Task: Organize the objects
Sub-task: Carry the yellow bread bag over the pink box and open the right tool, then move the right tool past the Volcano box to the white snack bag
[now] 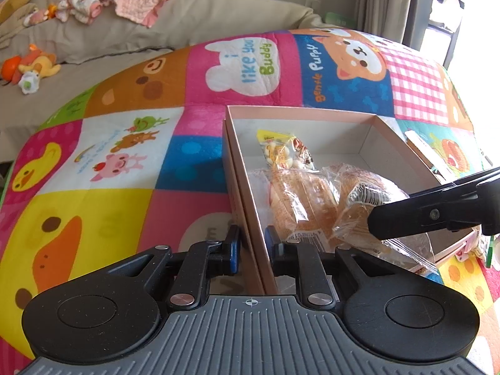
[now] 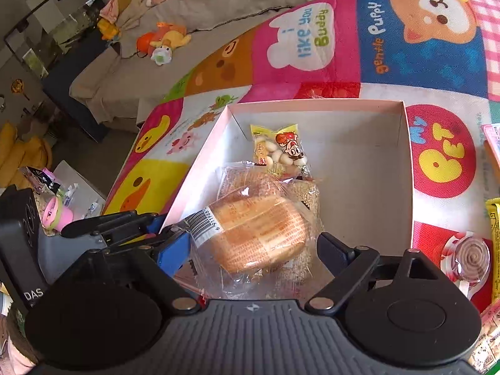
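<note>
The left gripper (image 1: pixel 252 243) fingers clamp the pink cardboard box's (image 1: pixel 247 193) near wall; the right gripper (image 2: pixel 253 250) fingers stand apart around a clear-wrapped bread bun (image 2: pixel 259 234) inside it, on the colourful cartoon quilt (image 1: pixel 125 143) covering the bed.

Patchwork cartoon mat (image 2: pixel 390 62), open pink box (image 2: pixel 312 103) on it, swirl lollipop (image 2: pixel 468 257) beside box

Beige sofa (image 1: pixel 187 25), curtained bright window (image 1: pixel 462 15)
</note>
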